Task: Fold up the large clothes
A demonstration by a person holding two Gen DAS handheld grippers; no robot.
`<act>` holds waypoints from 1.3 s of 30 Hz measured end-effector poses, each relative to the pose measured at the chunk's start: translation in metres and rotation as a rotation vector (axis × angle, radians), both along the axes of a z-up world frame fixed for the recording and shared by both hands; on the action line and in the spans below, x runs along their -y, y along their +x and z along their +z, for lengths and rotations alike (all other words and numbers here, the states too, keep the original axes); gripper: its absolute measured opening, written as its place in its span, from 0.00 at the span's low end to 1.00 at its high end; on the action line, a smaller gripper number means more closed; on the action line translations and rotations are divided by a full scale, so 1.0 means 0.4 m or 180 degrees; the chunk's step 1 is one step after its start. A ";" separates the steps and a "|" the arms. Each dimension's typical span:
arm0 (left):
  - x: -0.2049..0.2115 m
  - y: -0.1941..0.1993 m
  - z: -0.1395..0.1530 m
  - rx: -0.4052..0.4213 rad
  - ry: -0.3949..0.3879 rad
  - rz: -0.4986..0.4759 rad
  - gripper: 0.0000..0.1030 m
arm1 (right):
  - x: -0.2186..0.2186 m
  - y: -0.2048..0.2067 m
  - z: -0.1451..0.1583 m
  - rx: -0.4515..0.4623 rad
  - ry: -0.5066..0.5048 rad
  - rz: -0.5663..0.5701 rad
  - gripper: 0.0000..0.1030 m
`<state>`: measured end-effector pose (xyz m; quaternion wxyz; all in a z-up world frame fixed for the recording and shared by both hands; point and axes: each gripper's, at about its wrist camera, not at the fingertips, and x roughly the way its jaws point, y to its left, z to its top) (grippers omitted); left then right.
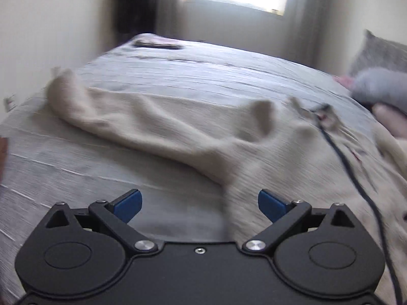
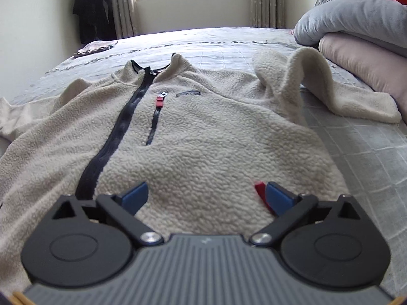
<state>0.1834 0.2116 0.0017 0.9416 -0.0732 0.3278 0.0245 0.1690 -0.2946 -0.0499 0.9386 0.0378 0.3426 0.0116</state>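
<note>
A cream fleece jacket [image 2: 203, 137] lies zipped, front up, on the bed [image 2: 356, 152] as the left gripper [image 1: 199, 203] and right gripper [image 2: 207, 198] hover above it, jaws apart and empty.

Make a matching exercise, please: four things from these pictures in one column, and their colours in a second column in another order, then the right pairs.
Things:
1. fleece jacket
2. main zipper
3. chest zipper pull
4. claw pads

Colours:
A. blue
B. red
C. cream
D. dark navy, nearly black

Pairs: 1-C, 2-D, 3-B, 4-A
</note>
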 end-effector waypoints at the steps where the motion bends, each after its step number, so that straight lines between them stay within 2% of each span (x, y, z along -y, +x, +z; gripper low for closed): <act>1: -0.043 0.026 -0.004 -0.0021 -0.0017 0.0165 0.96 | -0.007 0.010 -0.005 0.0002 -0.0002 -0.0008 0.97; 5: -0.216 0.122 -0.026 -0.0071 -0.0077 0.0698 0.93 | -0.028 0.048 -0.034 0.0032 -0.0043 -0.0022 0.97; 8: -0.326 0.185 -0.037 -0.0019 0.0031 0.1029 0.91 | -0.038 0.082 -0.071 0.0021 -0.0084 -0.0054 1.00; 12: -0.466 0.260 -0.061 0.0011 -0.0088 0.1398 0.72 | -0.062 0.100 -0.104 0.0101 -0.0244 -0.0098 1.00; 15: -0.548 0.318 -0.087 0.0053 -0.0162 0.1630 0.59 | -0.058 0.109 -0.110 0.0100 -0.0193 -0.0090 1.00; 17: -0.602 0.360 -0.109 0.0090 -0.0291 0.1732 0.53 | -0.055 0.112 -0.111 0.0100 -0.0173 -0.0083 1.00; 19: -0.645 0.402 -0.138 0.0108 -0.0466 0.1765 0.52 | -0.055 0.109 -0.111 0.0108 -0.0177 -0.0084 1.00; 22: -0.675 0.464 -0.157 0.0302 -0.0437 0.1706 0.53 | -0.055 0.109 -0.112 0.0112 -0.0179 -0.0085 1.00; 23: -0.677 0.480 -0.159 0.0337 -0.0400 0.1676 0.50 | -0.055 0.110 -0.112 0.0114 -0.0181 -0.0087 1.00; 25: -0.673 0.504 -0.165 0.0364 -0.0333 0.1633 0.34 | -0.059 0.112 -0.112 0.0107 -0.0196 -0.0090 1.00; 26: -0.669 0.509 -0.159 0.0368 -0.0286 0.1606 0.16 | -0.061 0.112 -0.112 0.0108 -0.0217 -0.0093 1.00; 27: -0.657 0.510 -0.148 0.0358 -0.0185 0.1633 0.11 | -0.063 0.111 -0.111 0.0109 -0.0232 -0.0096 1.00; 29: -0.626 0.494 -0.115 0.0386 0.0214 0.1819 0.10 | -0.062 0.111 -0.109 0.0107 -0.0232 -0.0097 1.00; 31: -0.623 0.466 -0.085 0.0413 0.0466 0.2079 0.10 | -0.065 0.110 -0.109 0.0110 -0.0236 -0.0097 1.00; 33: -0.633 0.441 -0.081 0.0290 0.0566 0.2374 0.10 | -0.064 0.110 -0.110 0.0109 -0.0232 -0.0097 1.00; 34: -0.634 0.441 -0.092 0.0175 0.0696 0.2455 0.10 | -0.065 0.110 -0.110 0.0109 -0.0229 -0.0096 1.00; 35: -0.637 0.444 -0.112 0.0011 0.0771 0.2480 0.15 | -0.064 0.111 -0.109 0.0107 -0.0224 -0.0096 1.00; 36: -0.638 0.452 -0.134 -0.0174 0.0813 0.2435 0.16 | -0.063 0.111 -0.108 0.0105 -0.0223 -0.0097 1.00; 37: -0.627 0.449 -0.139 -0.0164 0.0910 0.2424 0.17 | -0.063 0.112 -0.107 0.0100 -0.0226 -0.0097 1.00; 38: -0.611 0.442 -0.133 -0.0115 0.1038 0.2447 0.26 | -0.064 0.112 -0.106 0.0094 -0.0227 -0.0097 1.00; 39: -0.594 0.438 -0.120 -0.0119 0.1146 0.2494 0.40 | -0.063 0.111 -0.108 0.0097 -0.0223 -0.0098 1.00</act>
